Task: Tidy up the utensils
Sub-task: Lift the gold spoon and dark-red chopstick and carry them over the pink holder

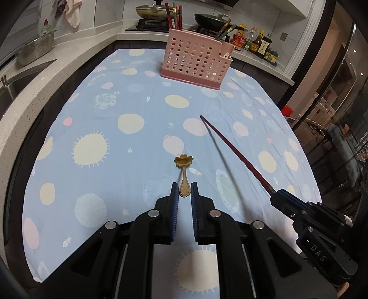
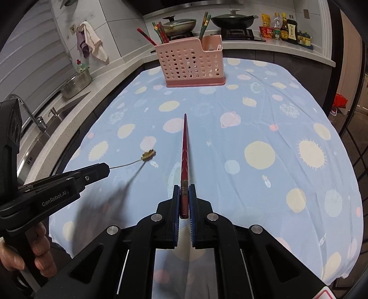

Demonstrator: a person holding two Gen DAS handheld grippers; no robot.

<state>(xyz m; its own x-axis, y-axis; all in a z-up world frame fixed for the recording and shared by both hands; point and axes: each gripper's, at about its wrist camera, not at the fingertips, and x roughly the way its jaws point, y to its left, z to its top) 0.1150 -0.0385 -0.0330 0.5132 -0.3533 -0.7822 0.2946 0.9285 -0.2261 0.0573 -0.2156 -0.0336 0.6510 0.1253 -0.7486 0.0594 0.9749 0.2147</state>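
Observation:
My left gripper (image 1: 184,186) is shut on the bowl end of a small gold spoon (image 1: 183,161), whose flower-shaped handle tip points away, lifted off the blue dotted cloth (image 1: 115,142). The right wrist view shows this gripper (image 2: 106,170) at the left with the spoon (image 2: 148,156) sticking out. My right gripper (image 2: 184,189) is shut on the thick end of a dark red chopstick (image 2: 184,149), also seen at the right (image 1: 230,147) held by that gripper (image 1: 276,196). A pink perforated utensil holder (image 1: 195,62) (image 2: 191,66) stands at the cloth's far edge with several chopsticks in it.
A sink and tap (image 2: 34,117) and a metal colander (image 2: 76,84) lie along the left counter. Behind the holder are a stove with pans (image 2: 232,19) and sauce bottles (image 2: 287,27). A person's hand (image 2: 39,253) holds the left gripper's handle.

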